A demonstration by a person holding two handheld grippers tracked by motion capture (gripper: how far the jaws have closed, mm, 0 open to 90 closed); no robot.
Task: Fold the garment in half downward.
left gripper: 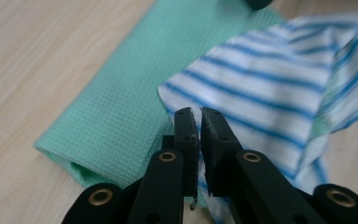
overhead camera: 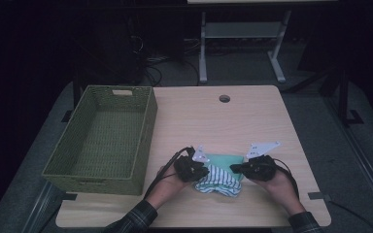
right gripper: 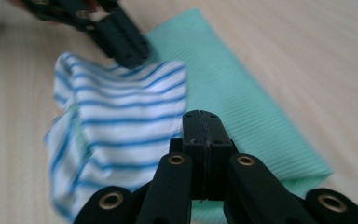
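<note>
Room: dim, a pale wooden table [overhead camera: 252, 116] lit against a dark floor
Basket: green woven basket [overhead camera: 143, 126] at the table's left, nothing in it
Cloths: striped cloth [overhead camera: 219, 180] crumpled at the near edge, overlapping a folded green cloth [overhead camera: 223, 160]
Left gripper [left gripper: 199, 122]: jaws a slit apart at the striped cloth's corner, no fabric visibly pinched
Right gripper [right gripper: 204, 126]: jaws pressed together, whether on fabric I cannot tell
Handling: looks soft, light, floppy; best pinched at a corner or hem, since it will sag
</note>
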